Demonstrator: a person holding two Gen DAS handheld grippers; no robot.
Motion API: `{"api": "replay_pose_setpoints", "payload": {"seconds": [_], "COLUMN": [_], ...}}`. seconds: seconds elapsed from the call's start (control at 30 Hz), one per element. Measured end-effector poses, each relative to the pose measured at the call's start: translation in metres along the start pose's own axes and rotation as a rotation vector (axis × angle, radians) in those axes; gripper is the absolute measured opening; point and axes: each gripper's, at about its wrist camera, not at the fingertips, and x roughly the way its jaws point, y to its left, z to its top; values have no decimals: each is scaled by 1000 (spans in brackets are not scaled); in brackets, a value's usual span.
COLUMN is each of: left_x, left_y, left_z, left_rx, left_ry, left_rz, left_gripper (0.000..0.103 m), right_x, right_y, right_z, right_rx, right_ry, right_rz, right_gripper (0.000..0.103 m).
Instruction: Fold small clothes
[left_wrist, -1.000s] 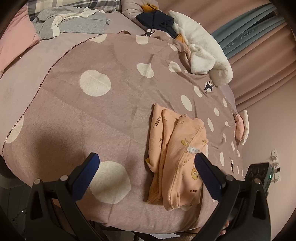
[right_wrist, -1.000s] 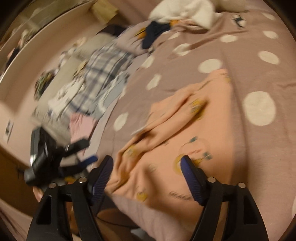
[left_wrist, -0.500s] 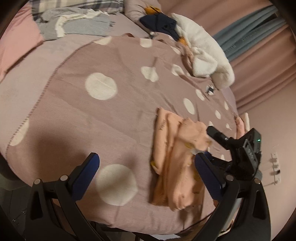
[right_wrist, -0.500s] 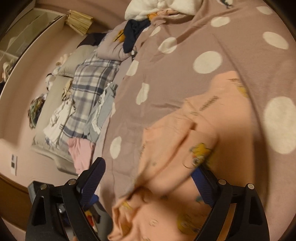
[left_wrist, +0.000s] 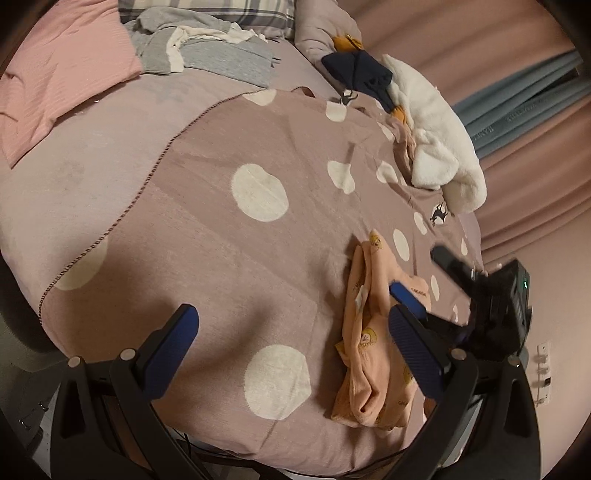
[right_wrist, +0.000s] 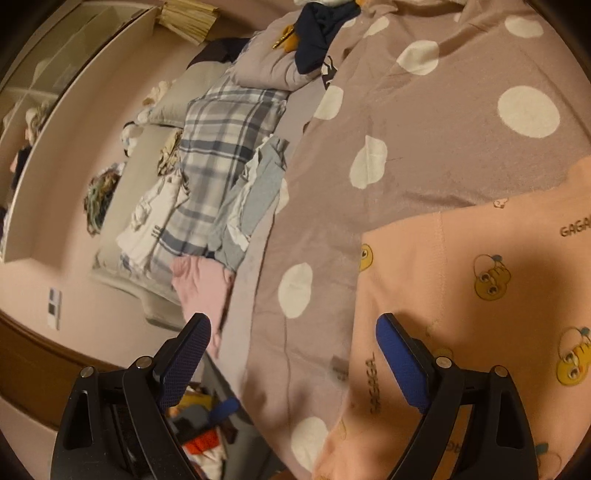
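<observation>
Peach garment (left_wrist: 373, 347), one piece of soft knit printed with yellow cartoon figures and the word GAGAGA, lies folded in a long bundle at the lower right of the left wrist view, on the dotted blanket (left_wrist: 229, 258). In the right wrist view it fills the lower right (right_wrist: 461, 280) and runs off the frame edge, so its full outline is cut off. The blanket is mauve with large white dots and a stitched border, spread over a bed.

Left claw (left_wrist: 291, 354): two blue-padded fingers spread wide, nothing between them. Right claw (right_wrist: 291, 360) likewise stands wide and grips nothing; its right finger overlaps the garment in the picture, and whether it touches is unclear.

At the upper right lies one white fleece item (left_wrist: 436, 144); at the upper left, one pink pillow (left_wrist: 62, 77) and a crumpled grey heap (left_wrist: 207, 55).
</observation>
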Motion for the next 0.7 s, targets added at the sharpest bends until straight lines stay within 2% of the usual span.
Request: {"api": "replay_pose_setpoints", "payload": {"seconds": [0.13, 0.23, 0.33, 0.47, 0.57, 0.7], "left_x": [0, 0, -1, 0, 3, 15], "left_y": [0, -4, -10, -17, -19, -25], "left_z": [0, -3, -7, -10, -10, -13], "left_rx": [-3, 4, 32, 69, 67, 83], "left_ry": [0, -2, -5, -1, 5, 53], "left_rz": [19, 22, 28, 30, 16, -1], "left_gripper": [102, 103, 103, 103, 103, 103], "right_x": [-15, -18, -9, 10, 10, 2], "right_y": [9, 14, 7, 6, 21, 29], "right_z": [-17, -37, -54, -67, -78, -88], "right_rx": [-80, -147, -138, -188, -309, -336], "right_ry": [15, 73, 136, 156, 143, 223], "right_rz": [-71, -53, -21, -97, -154, -113], "right_gripper": [91, 91, 91, 91, 92, 92]}}
